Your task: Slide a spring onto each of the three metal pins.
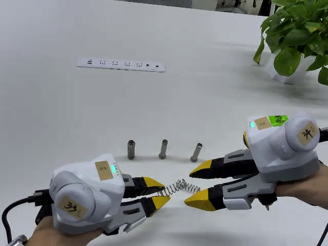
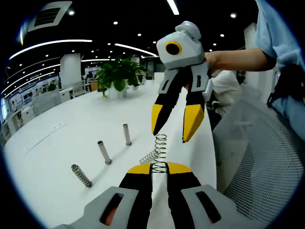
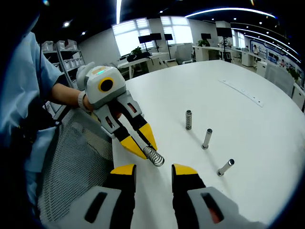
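- My left gripper has a smooth white plastic shell and black jaws that taper to yellow wedge tips.
- Its jaws are nearly closed and pinch one end of a loose spring.
- The loose spring is a thin coil of bright steel wire. In the left gripper view it rises from between my tips and bows over to one side rather than running straight.
- My right gripper is of the same build. Its jaws are spread wide and hold nothing.
- In the head view the spring's free end points at the gap between the right gripper's yellow tips. In the right gripper view the coil end sits just ahead of that gap, and I see no contact with either tip.
- Three short cylindrical pins of dull grey metal stand in a row on the table, beyond both sets of tips and well apart from the held spring.
- The left pin already has a spring coiled around its shaft.
- The middle pin is bare and upright.
- The right pin is bare and looks to lean. I cannot tell whether that is true tilt or lens effect.
- The table is matt white and smooth.
- A flat white power strip lies further back, and a leafy green plant in a white pot stands at the far right corner.
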